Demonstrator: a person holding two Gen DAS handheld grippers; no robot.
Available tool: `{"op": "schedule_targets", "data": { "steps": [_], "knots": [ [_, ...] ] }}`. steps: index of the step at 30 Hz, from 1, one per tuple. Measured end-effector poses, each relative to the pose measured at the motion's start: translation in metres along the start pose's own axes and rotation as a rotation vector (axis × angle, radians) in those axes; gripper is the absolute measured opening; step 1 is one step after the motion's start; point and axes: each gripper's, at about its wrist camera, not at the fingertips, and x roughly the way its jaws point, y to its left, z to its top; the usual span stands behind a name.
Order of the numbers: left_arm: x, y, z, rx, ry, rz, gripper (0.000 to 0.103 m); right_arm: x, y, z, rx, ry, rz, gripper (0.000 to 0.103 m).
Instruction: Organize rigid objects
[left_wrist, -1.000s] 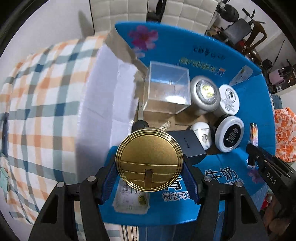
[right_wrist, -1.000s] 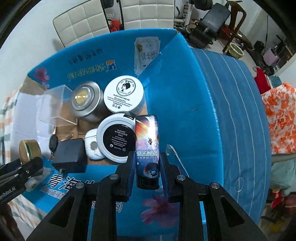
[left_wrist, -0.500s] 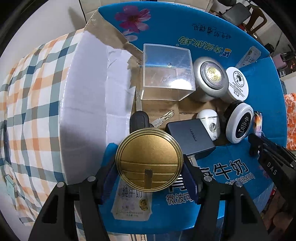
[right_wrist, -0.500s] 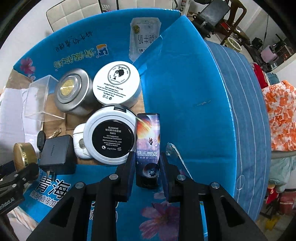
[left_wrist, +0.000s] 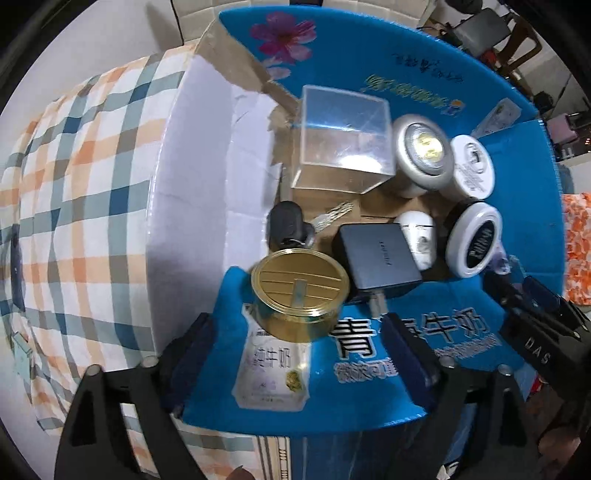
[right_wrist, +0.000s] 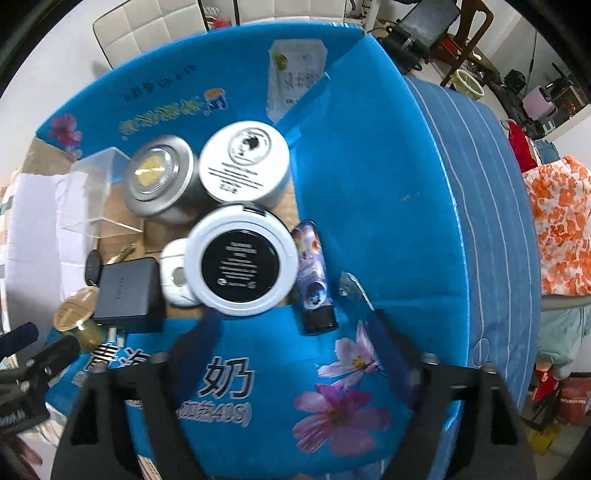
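Chinese characters on blue box flap (left_wrist: 424, 332)

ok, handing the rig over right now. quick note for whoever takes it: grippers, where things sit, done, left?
Left gripper: open, jaws have just been opening; gold tin sits free between them at the near edge of the blue carton.
Right gripper: open, jaws have just been opening; printed tube lies loose against the carton's right wall.
Already in the carton: clear box, silver tin, white jar, black-lidded compact, charger, key.
Done: tin and tube released.
Left: check both have settled; nothing more to pack is visible.
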Motion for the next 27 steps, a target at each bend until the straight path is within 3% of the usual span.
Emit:
{"op": "schedule_targets", "data": {
  "steps": [4,16,20,27],
  "knots": [
    [-0.008,-0.008,-0.005,0.026,-0.020,0.053,0.103,-0.007,0.006,-0.001,-0.011,-0.005,-0.008,0.091],
    [-0.042,-0.009,-0.011,0.019,-0.088,0.061,0.103,-0.033,-0.004,-0.009,-0.007,-0.011,0.004,0.091],
    [-0.072,-0.014,-0.020,0.011,-0.151,0.066,0.103,-0.072,-0.009,-0.019,-0.007,-0.043,0.037,0.091],
    [-0.151,-0.020,-0.050,0.000,-0.284,0.051,0.103,-0.176,-0.028,-0.050,-0.005,-0.142,0.076,0.093]
  ]
}}
